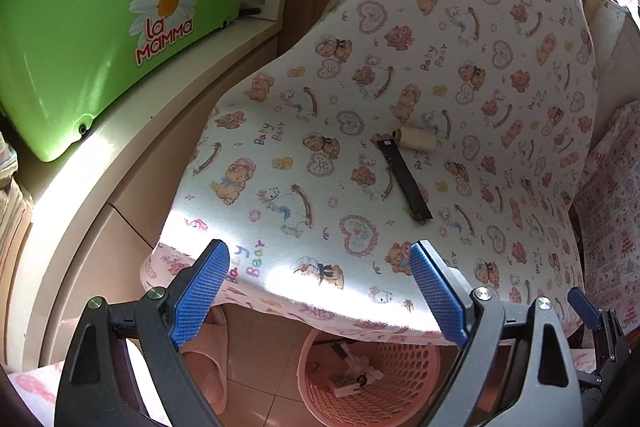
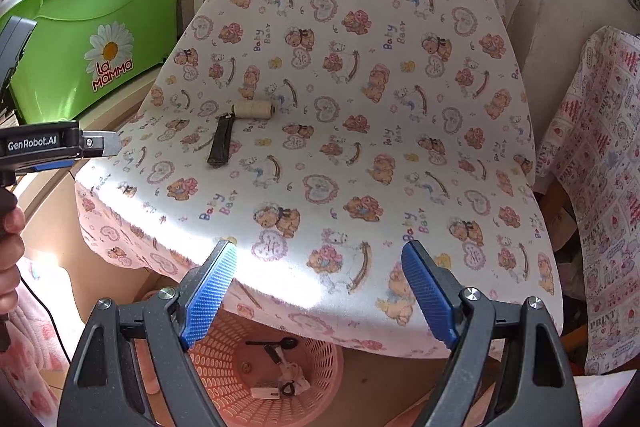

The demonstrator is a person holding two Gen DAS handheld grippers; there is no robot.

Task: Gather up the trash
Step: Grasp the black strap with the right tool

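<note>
Cream thread spool (image 1: pixel 416 139), touching black strip (image 1: pixel 405 179) (flat), teddy-print cloth (image 1: pixel 520 107)

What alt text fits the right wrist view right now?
Open right gripper over the near edge of a bear-print cloth, where a cream thread spool touches a dark strap. Below sits a pink basket with scraps inside; the left gripper enters at left.

I count one cream spool of thread (image 1: pixel 415 138) and one black flat strap (image 1: pixel 405 179) on my bear-print tablecloth (image 1: pixel 500 107), one pink perforated plastic basket (image 1: pixel 404 387) below its near edge, one green plastic tub (image 1: pixel 80 27).
</note>
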